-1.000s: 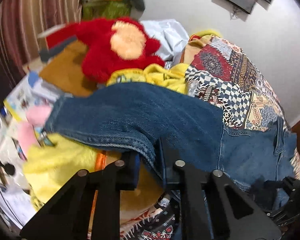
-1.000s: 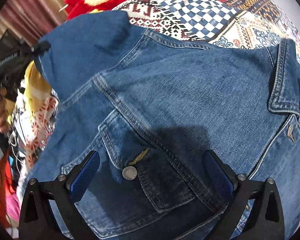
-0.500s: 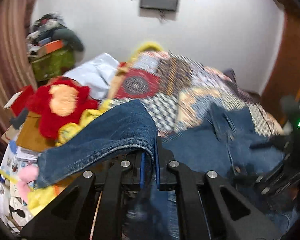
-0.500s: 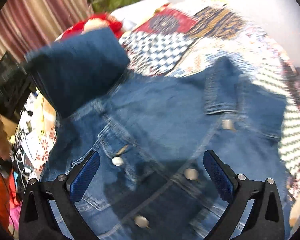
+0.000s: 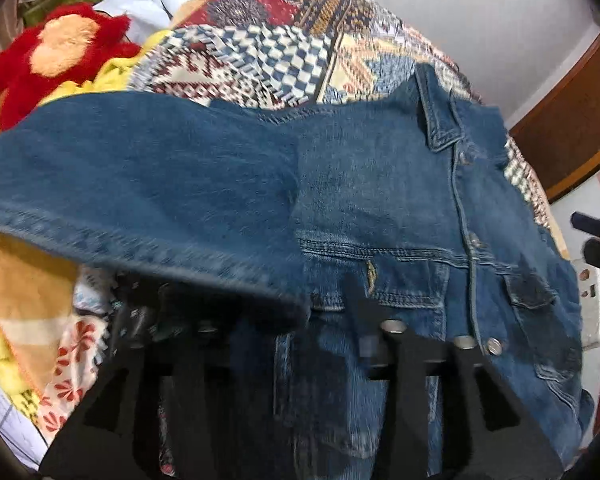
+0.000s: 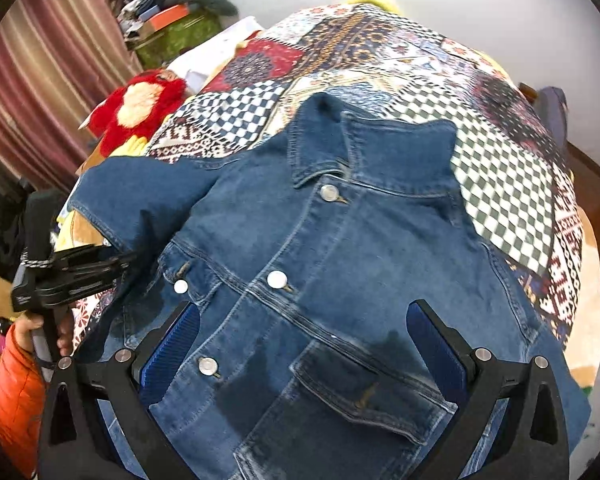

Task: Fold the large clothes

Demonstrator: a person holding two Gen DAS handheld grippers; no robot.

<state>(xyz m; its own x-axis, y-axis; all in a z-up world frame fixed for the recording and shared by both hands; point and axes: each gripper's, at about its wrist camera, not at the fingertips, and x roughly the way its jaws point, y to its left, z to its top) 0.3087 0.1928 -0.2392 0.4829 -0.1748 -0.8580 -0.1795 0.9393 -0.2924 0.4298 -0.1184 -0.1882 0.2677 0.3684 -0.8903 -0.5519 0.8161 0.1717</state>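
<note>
Sleeve carried across onto jacket front since the earlier frames; left fingers opening.
Left wrist: one denim jacket [image 5: 380, 208] on bed quilt [image 5: 260, 52], sleeve [image 5: 140, 184] draped over the left gripper [image 5: 256, 312], which tilts downward. Right wrist: right gripper [image 6: 304, 344] angled down above jacket, fingers [image 6: 172, 344] wide apart, empty; four buttons visible.

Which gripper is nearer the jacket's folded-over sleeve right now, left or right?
Left. The left gripper is at the sleeve, its jaws opening with the sleeve's hem draped across them. The right gripper hangs open above the denim jacket front, by the chest pocket.
</note>
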